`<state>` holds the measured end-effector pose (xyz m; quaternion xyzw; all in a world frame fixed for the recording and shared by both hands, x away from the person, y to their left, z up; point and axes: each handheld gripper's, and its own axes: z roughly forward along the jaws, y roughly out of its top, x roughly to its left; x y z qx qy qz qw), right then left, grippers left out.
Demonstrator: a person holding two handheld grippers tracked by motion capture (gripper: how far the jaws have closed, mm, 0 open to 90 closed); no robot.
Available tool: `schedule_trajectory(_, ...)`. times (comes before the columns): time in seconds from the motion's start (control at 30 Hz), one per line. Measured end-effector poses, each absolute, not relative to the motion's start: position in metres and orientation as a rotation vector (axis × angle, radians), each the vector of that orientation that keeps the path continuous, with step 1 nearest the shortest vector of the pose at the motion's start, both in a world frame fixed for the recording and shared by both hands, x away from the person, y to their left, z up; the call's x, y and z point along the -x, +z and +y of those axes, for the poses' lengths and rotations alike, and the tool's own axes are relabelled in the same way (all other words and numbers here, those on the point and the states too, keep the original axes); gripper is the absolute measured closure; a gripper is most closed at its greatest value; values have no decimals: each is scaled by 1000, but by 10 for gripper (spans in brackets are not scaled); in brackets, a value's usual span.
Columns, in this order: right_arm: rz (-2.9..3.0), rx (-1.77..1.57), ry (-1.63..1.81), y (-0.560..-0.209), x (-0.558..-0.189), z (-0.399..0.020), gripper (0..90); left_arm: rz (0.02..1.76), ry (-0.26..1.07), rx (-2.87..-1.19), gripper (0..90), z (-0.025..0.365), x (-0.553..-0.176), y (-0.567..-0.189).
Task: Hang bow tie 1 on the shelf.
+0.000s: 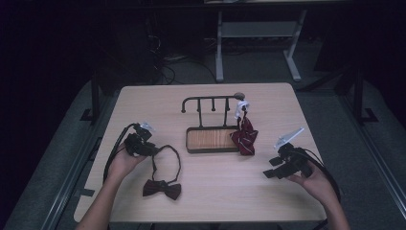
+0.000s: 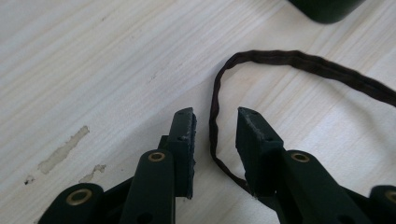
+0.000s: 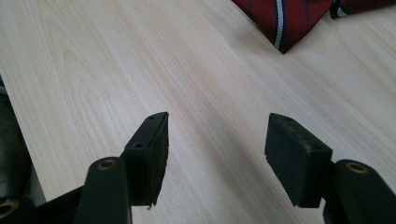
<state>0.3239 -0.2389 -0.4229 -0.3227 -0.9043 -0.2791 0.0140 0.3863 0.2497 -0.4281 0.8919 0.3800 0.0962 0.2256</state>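
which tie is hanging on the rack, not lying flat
The striped red tie, hung from the rack at its right end; the dark bow tie lies flat on the table.

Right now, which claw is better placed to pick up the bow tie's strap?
Left. The left claw already has the bow tie's strap between its jaws, not yet pinched. The right claw stands open over bare table, away from it.
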Motion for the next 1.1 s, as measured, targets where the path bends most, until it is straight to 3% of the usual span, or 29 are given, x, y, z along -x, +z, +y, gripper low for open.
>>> schedule_trajectory(0.47, -2823, 983, -897, -419, -323, -237, 395, 1067, 228, -2500, 781, 250, -394, -438)
schedule_trajectory(0.63, -2818, 990, -897, -419, -323, -238, 395, 1064, 203, -2515, 856, 249, -395, -440)
schedule_trajectory(1.1, -2804, 988, -915, -418, -323, -238, 395, 1011, 170, -2508, 897, 251, -390, -431)
